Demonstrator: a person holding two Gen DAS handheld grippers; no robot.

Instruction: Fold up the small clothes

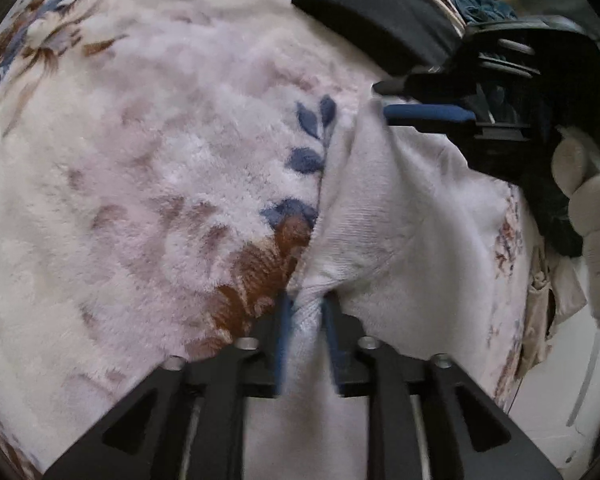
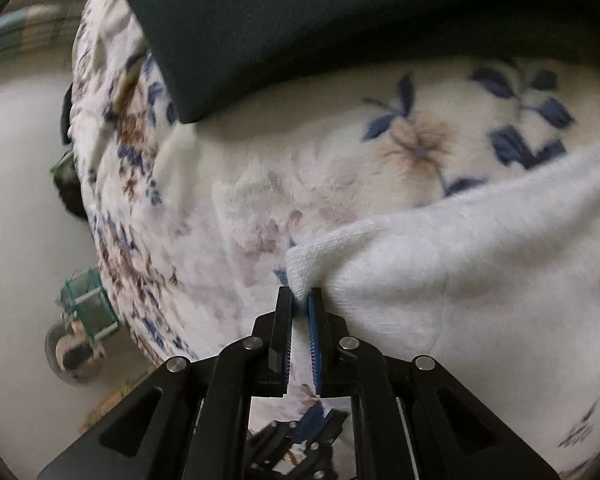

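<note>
Left gripper [image 1: 306, 308]: my jaws are closed on a bunched edge of the white garment [image 1: 384, 216]; the cloth is pinched between the blue pads [image 1: 281, 344] and runs back between them toward 6 o'clock.
Right gripper [image 2: 300, 300]: my jaws are clamped on a ribbed corner of the same white garment [image 2: 460, 248]; the corner pokes out just past the tips at 12 o'clock. From the left wrist it shows at 2 o'clock [image 1: 384, 100], tips at the cloth's far edge.
White garment: stretched between my two grips, over the blanket, sloping from the centre toward 2 o'clock in the left view; in the right view it fills the 3 to 5 o'clock side.
Floral blanket [image 1: 148, 168]: plush, cream with blue and brown flowers, under the garment.
Dark folded cloth [image 1: 380, 12]: lying on the blanket at 1 o'clock in the left view, beyond the garment and apart from it; across 12 o'clock in the right view [image 2: 320, 28].
My right hand [image 1: 596, 224]: gloved, pale, at 3 o'clock in the left view.
</note>
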